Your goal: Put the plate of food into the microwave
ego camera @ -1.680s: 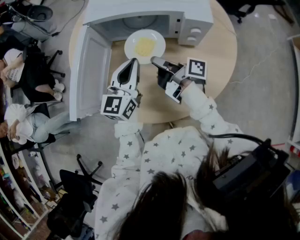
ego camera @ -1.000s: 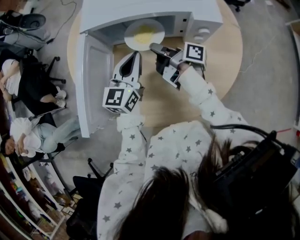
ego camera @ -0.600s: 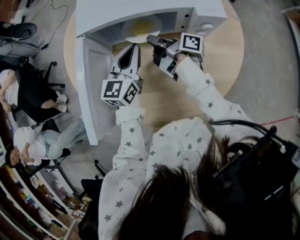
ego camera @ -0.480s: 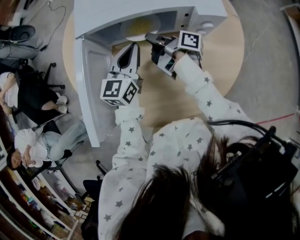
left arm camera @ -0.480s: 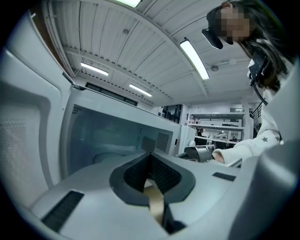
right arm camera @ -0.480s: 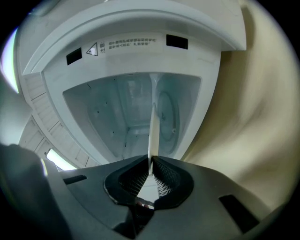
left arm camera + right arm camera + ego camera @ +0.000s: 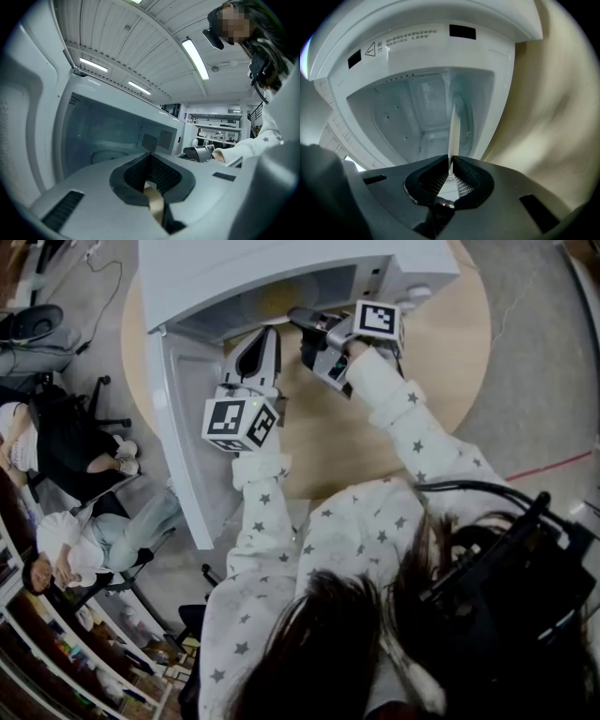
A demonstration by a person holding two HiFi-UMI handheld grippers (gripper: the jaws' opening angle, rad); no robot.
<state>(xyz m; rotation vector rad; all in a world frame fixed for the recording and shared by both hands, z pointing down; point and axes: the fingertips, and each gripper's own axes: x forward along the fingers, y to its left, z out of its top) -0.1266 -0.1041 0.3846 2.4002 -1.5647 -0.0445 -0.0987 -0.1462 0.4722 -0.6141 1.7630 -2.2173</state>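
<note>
The white microwave (image 7: 281, 263) stands open at the far side of the round table, and its door (image 7: 183, 427) swings out to the left. My right gripper (image 7: 297, 315) reaches into the cavity mouth, shut on the near rim of the white plate. In the right gripper view that plate (image 7: 453, 129) shows edge-on as a thin white strip, clamped by my right gripper (image 7: 450, 164) and pointing into the cavity (image 7: 417, 112). From the head view the microwave's top hides the plate and its food. My left gripper (image 7: 267, 336) hovers shut and empty beside the door opening, aimed at the cavity (image 7: 108, 136).
The wooden table (image 7: 412, 399) has bare surface to the right of and behind my arms. The microwave's control panel with knobs (image 7: 417, 294) sits right of the cavity. Seated people (image 7: 56, 442) and office chairs are on the floor at the left.
My right gripper has carried the plate from the table in front of the microwave forward into the cavity. The left gripper has barely moved.
</note>
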